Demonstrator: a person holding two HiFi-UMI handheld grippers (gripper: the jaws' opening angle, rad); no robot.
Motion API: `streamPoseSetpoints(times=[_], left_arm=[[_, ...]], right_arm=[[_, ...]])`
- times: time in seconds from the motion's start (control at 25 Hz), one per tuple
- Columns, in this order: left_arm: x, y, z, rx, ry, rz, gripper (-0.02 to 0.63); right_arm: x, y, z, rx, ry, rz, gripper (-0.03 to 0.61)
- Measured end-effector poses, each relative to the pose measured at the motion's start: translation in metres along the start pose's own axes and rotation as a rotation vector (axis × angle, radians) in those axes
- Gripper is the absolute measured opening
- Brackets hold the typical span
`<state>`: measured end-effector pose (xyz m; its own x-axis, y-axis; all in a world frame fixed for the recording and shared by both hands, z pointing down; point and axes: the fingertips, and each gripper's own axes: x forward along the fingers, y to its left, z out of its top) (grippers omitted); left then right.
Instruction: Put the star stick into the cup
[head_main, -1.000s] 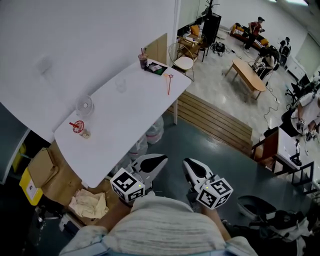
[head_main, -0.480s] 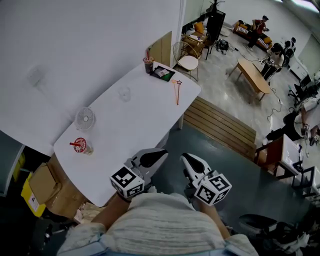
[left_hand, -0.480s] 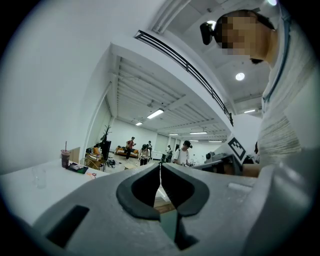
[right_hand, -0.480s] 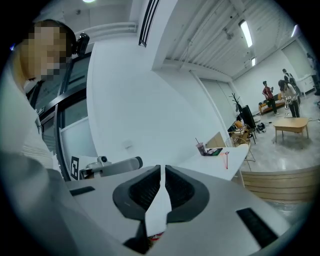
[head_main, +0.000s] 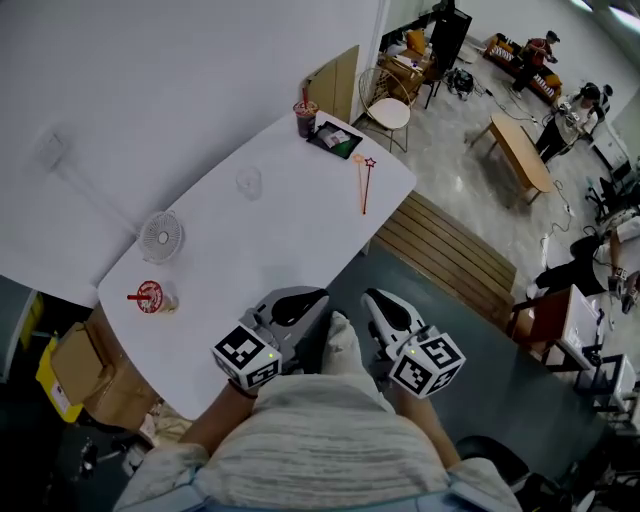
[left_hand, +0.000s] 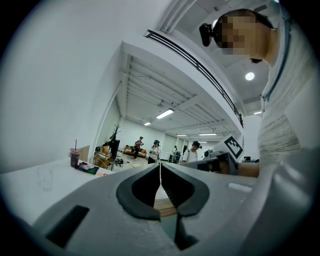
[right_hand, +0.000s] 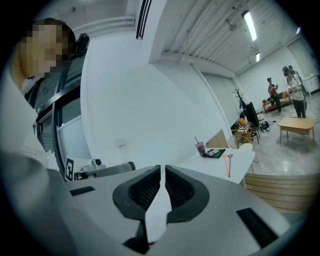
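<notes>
My left tongs (head_main: 298, 300) and right tongs (head_main: 380, 305) are pinched together, empty, at lower centre. The star stick (head_main: 364, 185) lies upper centre near the table (head_main: 270, 240) edge. A clumsy nudge could knock it off or tip the clear cup (head_main: 248, 182).

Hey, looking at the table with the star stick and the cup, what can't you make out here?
- Cup: head view, see-through and tiny; contents unclear.
- Table, near edge: head view, covered by the left gripper and the person's body.
- Flat dark thing at the far end: head view, too small to identify.
</notes>
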<state>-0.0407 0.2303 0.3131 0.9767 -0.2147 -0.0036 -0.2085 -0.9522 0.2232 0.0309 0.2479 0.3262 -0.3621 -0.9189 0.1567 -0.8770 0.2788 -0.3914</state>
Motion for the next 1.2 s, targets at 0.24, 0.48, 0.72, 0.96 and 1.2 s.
streamPoseSetpoints(times=[0.24,0.48,0.72,0.96,1.2], left_arm=[[0.046,0.062,0.004,-0.027,0.009,0.084,0.018],[0.103,0.111,0.014,-0.083,-0.003,0.114,0.018],[0.142,0.151,0.020,-0.084,-0.001,0.201,0.018],[0.160,0.185,0.020,-0.035,0.015,0.268,0.018],[0.151,0.216,0.007,-0.030,0.051,0.317,0.018]], right_arm=[[0.057,-0.054,0.028,-0.018,0.039,0.052,0.011],[0.104,-0.108,0.054,-0.016,0.077,0.101,0.011],[0.137,-0.152,0.073,-0.037,0.125,0.150,0.011],[0.170,-0.179,0.089,-0.076,0.154,0.195,0.011],[0.205,-0.182,0.089,-0.092,0.156,0.211,0.011]])
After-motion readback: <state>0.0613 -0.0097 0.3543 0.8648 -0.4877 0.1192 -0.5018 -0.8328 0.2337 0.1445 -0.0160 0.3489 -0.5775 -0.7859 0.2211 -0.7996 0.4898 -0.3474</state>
